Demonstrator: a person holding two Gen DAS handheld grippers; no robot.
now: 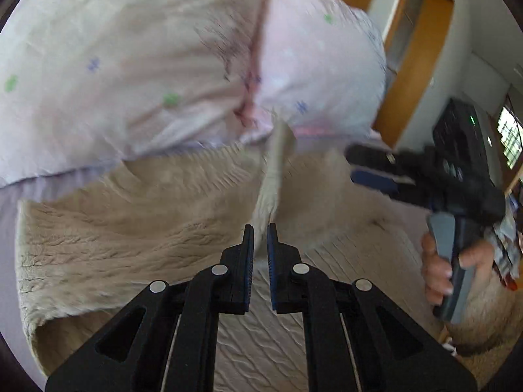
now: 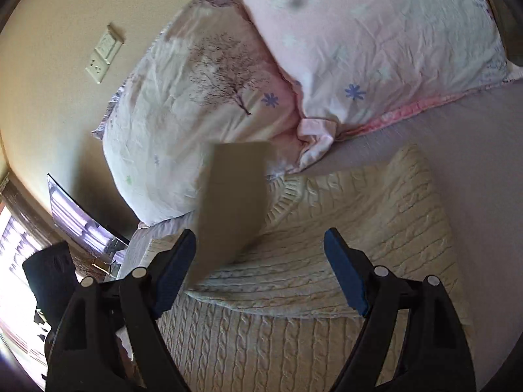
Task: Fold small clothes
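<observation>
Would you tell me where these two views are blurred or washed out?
Left wrist view: the pillows and right gripper are motion-smeared. Right wrist view: the sweater is fairly sharp, a lifted tan flap is blurred, and the window is blown out.

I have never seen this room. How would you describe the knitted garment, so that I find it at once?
Look at the bed with its plain lilac sheet and two floral pillows at the head. Just below the pillows lies the sweater, spread over the sheet. Unlike the smooth printed pillows, it is cream and thick, with raised cable-knit ridges and no print.
</observation>
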